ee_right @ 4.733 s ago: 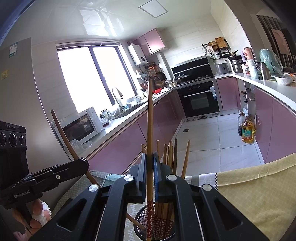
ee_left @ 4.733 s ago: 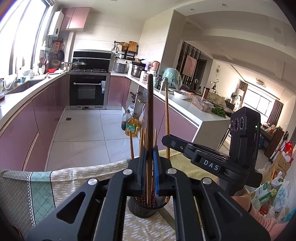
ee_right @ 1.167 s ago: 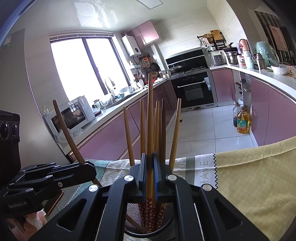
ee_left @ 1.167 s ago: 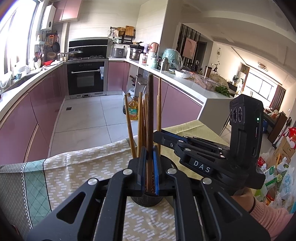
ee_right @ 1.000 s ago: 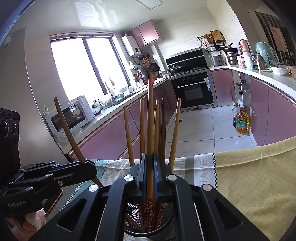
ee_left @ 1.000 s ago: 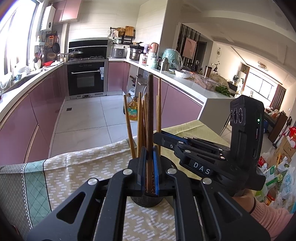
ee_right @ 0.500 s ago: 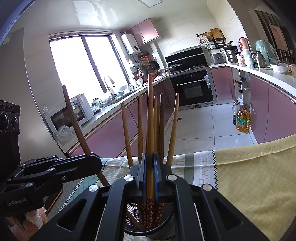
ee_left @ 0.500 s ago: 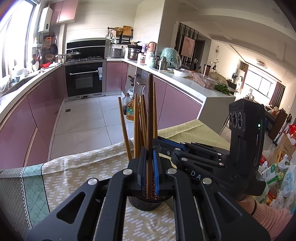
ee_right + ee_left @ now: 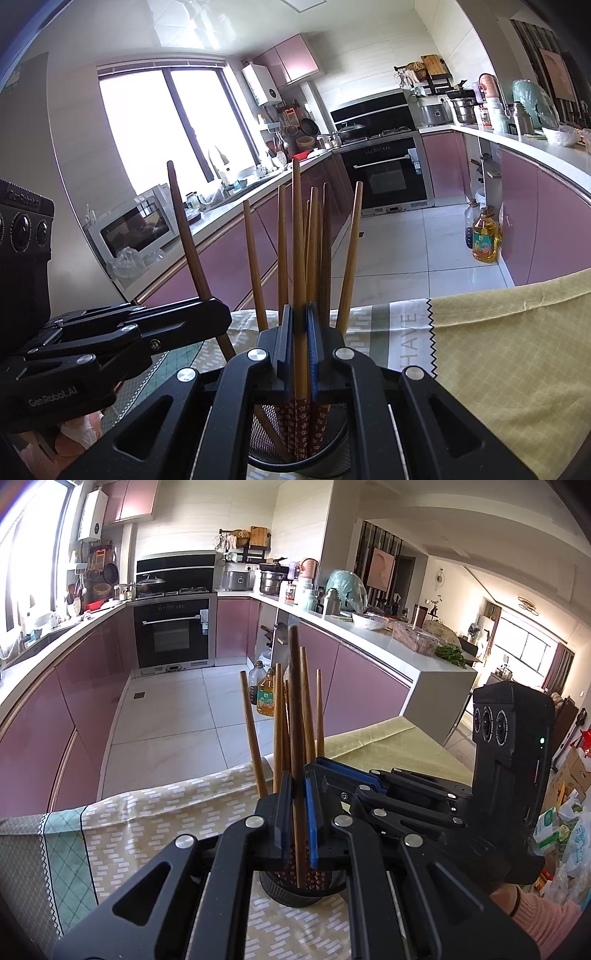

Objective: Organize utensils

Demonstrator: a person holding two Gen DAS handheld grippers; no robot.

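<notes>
A black mesh utensil cup (image 9: 291, 888) stands on the tablecloth and holds several wooden chopsticks (image 9: 277, 723). My left gripper (image 9: 296, 786) is shut on a dark chopstick (image 9: 294, 701) whose lower end is inside the cup. My right gripper (image 9: 298, 314) is shut on a lighter chopstick (image 9: 298, 229), its patterned red end down in the cup (image 9: 321, 461). The two grippers meet over the cup from opposite sides; the right one also shows in the left wrist view (image 9: 343, 775), the left one in the right wrist view (image 9: 218, 317).
The table has a patterned beige cloth (image 9: 147, 812) and a yellow cloth (image 9: 509, 350). Behind are pink kitchen cabinets (image 9: 55, 709), an oven (image 9: 171, 635) and oil bottles (image 9: 266, 698) on the tiled floor. Bags and boxes (image 9: 565, 812) sit at the right.
Both grippers have lowered their chopsticks further into the cup, and the cup and other chopsticks now sit closer in both views.
</notes>
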